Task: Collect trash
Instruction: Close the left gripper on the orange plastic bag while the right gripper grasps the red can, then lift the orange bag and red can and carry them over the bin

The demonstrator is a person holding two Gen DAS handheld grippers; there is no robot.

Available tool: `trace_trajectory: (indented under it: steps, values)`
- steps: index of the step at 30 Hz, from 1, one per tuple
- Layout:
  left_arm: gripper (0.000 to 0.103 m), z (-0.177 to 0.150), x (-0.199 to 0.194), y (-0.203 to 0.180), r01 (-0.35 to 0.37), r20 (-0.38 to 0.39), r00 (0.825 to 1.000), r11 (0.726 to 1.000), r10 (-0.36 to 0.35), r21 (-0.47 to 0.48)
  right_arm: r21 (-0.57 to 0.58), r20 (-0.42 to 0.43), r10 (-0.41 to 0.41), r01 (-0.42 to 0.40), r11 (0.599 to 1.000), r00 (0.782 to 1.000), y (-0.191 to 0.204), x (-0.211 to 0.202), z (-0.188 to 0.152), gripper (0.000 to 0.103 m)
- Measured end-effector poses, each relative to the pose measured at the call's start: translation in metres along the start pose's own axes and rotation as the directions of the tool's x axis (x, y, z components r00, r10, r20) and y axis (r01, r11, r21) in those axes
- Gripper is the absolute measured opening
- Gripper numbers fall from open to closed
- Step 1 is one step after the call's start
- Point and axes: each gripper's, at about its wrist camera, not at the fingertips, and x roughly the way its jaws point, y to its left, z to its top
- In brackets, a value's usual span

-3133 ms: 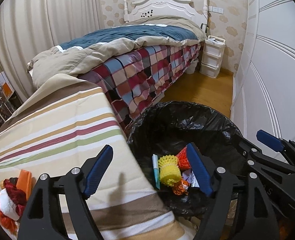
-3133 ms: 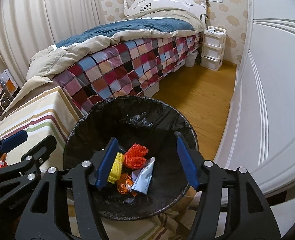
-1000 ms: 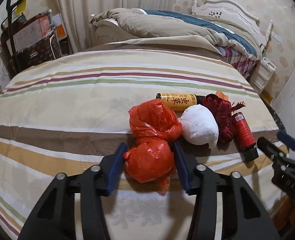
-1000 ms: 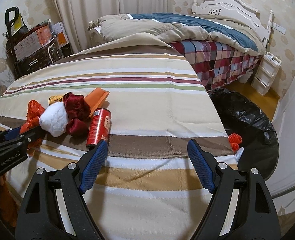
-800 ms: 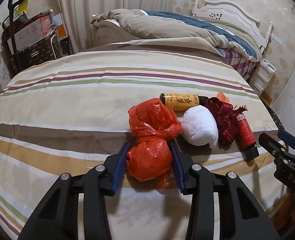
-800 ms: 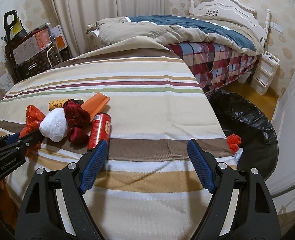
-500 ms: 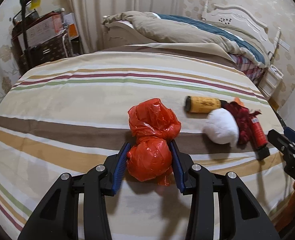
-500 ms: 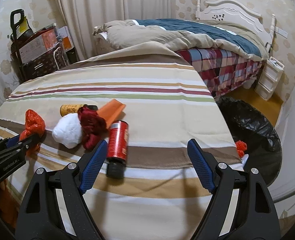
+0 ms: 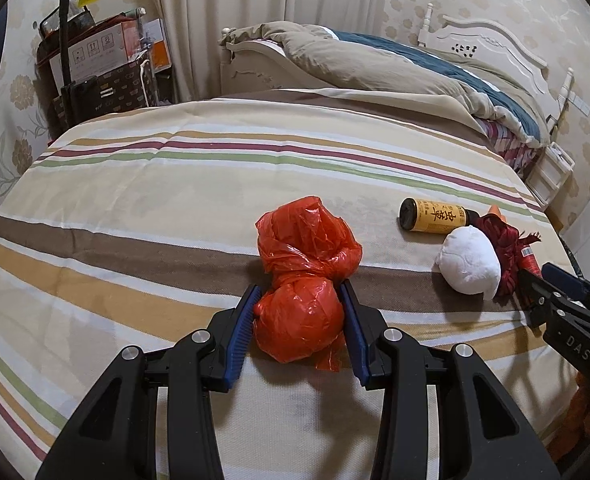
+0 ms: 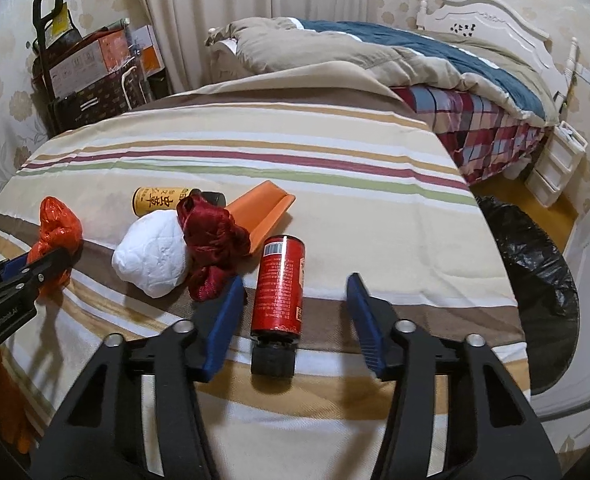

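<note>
Two claws work over the striped surface (image 9: 175,184): the left claw (image 9: 299,312) is clamped on the lower lobe of a red plastic bag (image 9: 301,280) near the front edge. The right claw (image 10: 291,308) stands apart, straddling a red can (image 10: 281,284) lying cap-first toward the front edge, both pads clear of it. Beyond lie a white wad (image 10: 153,256), dark red cloth (image 10: 211,236), yellow bottle (image 10: 161,200) and orange piece (image 10: 265,208); a black-lined bin (image 10: 535,280) stands off the right edge.
</note>
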Motion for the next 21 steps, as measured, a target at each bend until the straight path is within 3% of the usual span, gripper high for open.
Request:
trace_trajectory:
  steps: [10,21]
  values:
    - [0.042,0.0003,0.0002,-0.0001,-0.002,0.000,1.000,1.000,0.002,0.001,0.005,-0.022,0.022,-0.021,1.000,1.000,-0.0011,0.0043,-0.0018,0.024]
    - [0.042,-0.0021,0.0006,-0.0010,-0.003,0.001,1.000,1.000,0.003,0.001,0.025,-0.019,0.035,-0.035,0.999,0.999,-0.0059,0.0002,-0.0062,0.024]
